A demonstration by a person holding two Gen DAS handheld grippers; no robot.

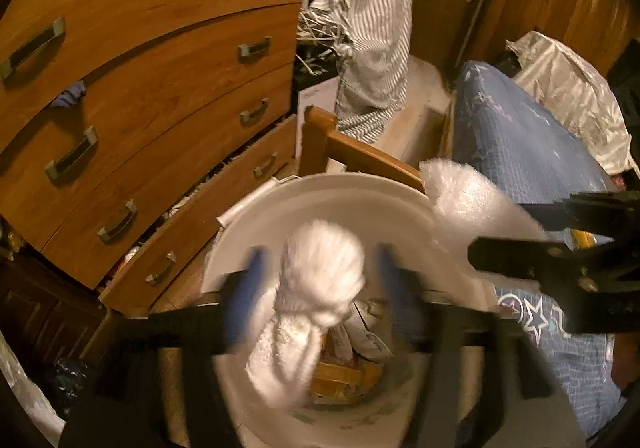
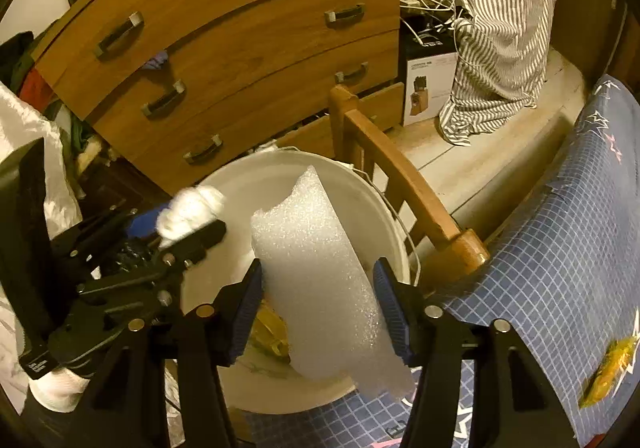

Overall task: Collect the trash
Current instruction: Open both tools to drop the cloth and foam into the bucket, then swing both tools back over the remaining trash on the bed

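A white bucket [image 1: 320, 187] stands on the floor beside the bed, with paper and yellowish trash in its bottom. My left gripper [image 1: 320, 284] hangs over it, and its blue pads [image 1: 246, 288] stand apart from a blurred, crumpled white wad [image 1: 320, 276] between them. In the right wrist view, my right gripper [image 2: 320, 312] is above the bucket [image 2: 240, 183]. A curled white foam sheet [image 2: 316, 268] stands between its open jaws, reaching down into the bucket. The left gripper's fingers [image 2: 180, 248] and the white wad [image 2: 188, 211] show at the left of that view.
A wooden chest of drawers [image 1: 160, 87] stands behind the bucket, its lowest drawer partly out. A wooden bed rail [image 2: 404, 175] runs along the bucket's right, next to a blue star quilt [image 2: 540, 268] with a yellow wrapper [image 2: 608, 372] on it. Beyond hang a striped shirt [image 2: 500, 27] and loose cables.
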